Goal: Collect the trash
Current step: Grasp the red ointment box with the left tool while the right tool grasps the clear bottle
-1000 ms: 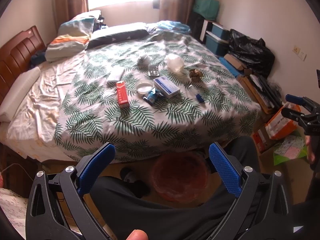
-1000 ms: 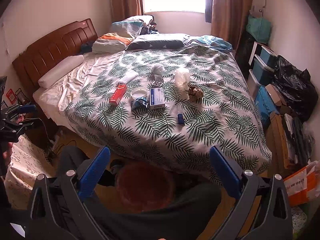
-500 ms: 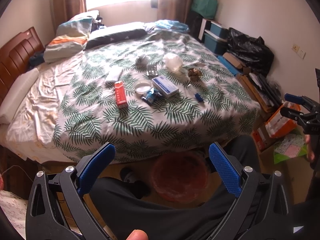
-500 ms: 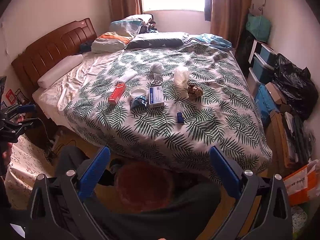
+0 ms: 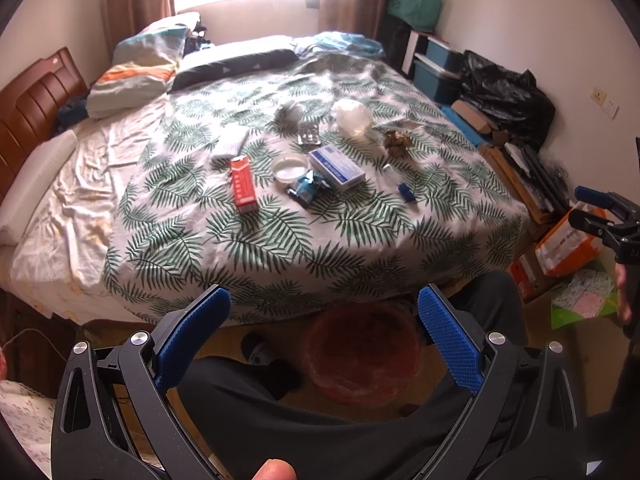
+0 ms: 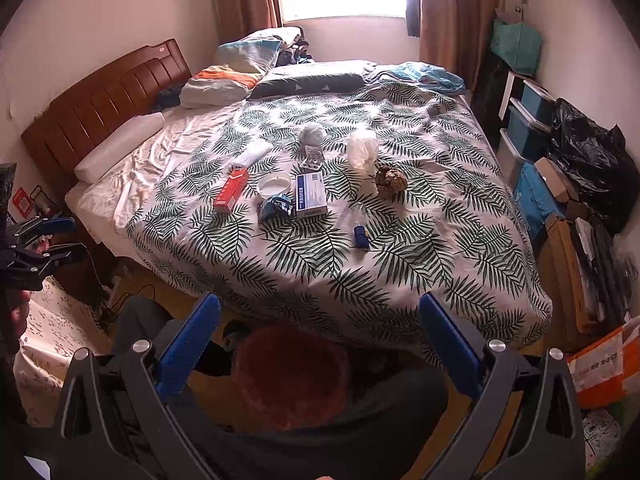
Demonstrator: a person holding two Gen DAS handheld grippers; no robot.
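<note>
Trash lies in the middle of a leaf-print bed cover [image 5: 256, 240]: a red box [image 5: 242, 185] [image 6: 231, 190], a white round lid [image 5: 289, 168], a blue-white box [image 5: 336, 167] [image 6: 311, 194], a blue wrapper [image 5: 306, 189], a blister pack [image 5: 309, 134], a clear bag [image 5: 352, 117] [image 6: 362, 148], a brown crumpled ball [image 5: 397, 141] [image 6: 390, 181] and a small blue bottle [image 5: 406, 192] [image 6: 360, 232]. A red-brown bin [image 5: 363, 356] [image 6: 292, 376] stands on the floor below. My left gripper [image 5: 325, 320] and right gripper [image 6: 318, 320] are both open, empty, above the bin, well short of the trash.
Pillows [image 6: 224, 80] and a wooden headboard [image 6: 100, 104] lie at the far left. Boxes, blue drawers [image 6: 524, 120] and a black bag [image 6: 588, 156] crowd the right wall. The person's dark-trousered legs [image 5: 312, 440] are under the grippers.
Both grippers have moved slightly closer to the bed; the jaws stay open.
</note>
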